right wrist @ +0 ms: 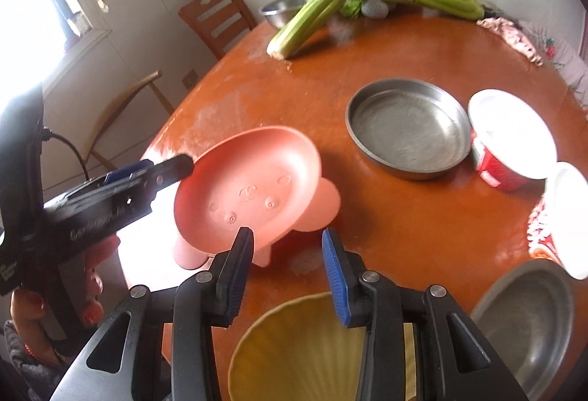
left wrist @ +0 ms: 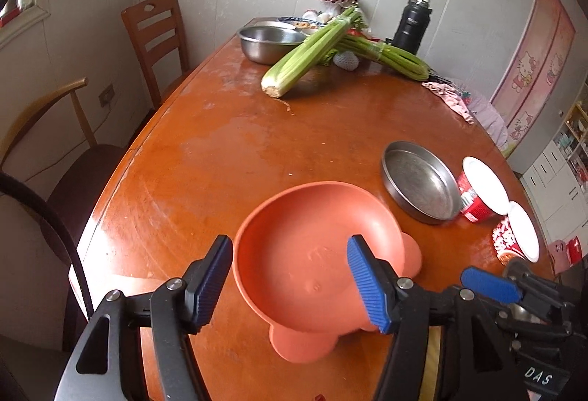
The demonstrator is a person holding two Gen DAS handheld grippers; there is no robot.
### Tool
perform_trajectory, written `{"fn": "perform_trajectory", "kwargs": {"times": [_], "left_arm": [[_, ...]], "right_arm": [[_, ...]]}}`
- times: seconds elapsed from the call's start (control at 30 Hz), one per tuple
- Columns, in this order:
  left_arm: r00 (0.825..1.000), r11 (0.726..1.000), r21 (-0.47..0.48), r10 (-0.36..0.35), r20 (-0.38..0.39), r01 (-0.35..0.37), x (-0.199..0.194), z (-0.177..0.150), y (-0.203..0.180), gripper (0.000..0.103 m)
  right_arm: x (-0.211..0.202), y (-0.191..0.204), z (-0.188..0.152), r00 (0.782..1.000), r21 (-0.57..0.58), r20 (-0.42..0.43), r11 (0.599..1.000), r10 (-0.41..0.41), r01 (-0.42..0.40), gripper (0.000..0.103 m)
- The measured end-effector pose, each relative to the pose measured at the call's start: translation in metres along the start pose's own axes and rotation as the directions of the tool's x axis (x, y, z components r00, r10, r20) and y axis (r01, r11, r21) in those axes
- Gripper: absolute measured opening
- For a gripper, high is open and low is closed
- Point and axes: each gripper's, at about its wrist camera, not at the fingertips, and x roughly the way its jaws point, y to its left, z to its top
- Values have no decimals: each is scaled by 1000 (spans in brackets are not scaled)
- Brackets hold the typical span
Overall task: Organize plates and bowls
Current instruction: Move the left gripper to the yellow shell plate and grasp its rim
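Note:
A coral pig-shaped bowl [left wrist: 308, 265] sits near the table's front edge; it also shows in the right wrist view [right wrist: 250, 188]. My left gripper [left wrist: 290, 287] is open, its fingers astride the bowl's near rim, and it shows from the side in the right wrist view [right wrist: 161, 173]. My right gripper [right wrist: 288, 268] is open and empty above a yellow scalloped plate [right wrist: 294, 346]. A round steel pan [right wrist: 408, 127] lies behind the bowl. A steel bowl [right wrist: 525, 324] sits at the front right.
Two red cups with white lids [right wrist: 511, 140] [right wrist: 562, 217] stand right of the pan. Celery bunches [left wrist: 312, 52], a steel basin [left wrist: 268, 41], a black flask [left wrist: 409, 26] and a cloth [left wrist: 448, 98] fill the far end. Chairs [left wrist: 158, 41] stand on the left.

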Motion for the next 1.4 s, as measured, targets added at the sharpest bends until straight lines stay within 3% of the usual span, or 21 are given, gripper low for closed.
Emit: {"fn": "perform_trajectory", "kwargs": {"times": [0.4,0.93,1.4], "left_arm": [[998,995,73,-62,19,61,-31,-28,-45,65],[995,990,110,-78,-57,84,-29,-78,-77,66],[991,991,105,-73,-112,85,-13,-98,-77,66]], "right_arm": [[-47,-12,-35,998,-8,54,1000,14,-14,46],[-83,-38,-95,999,6,41,1000,11,-11,46],[-77,-59,-132,999,104,-53,994,-12,18,46]]}}
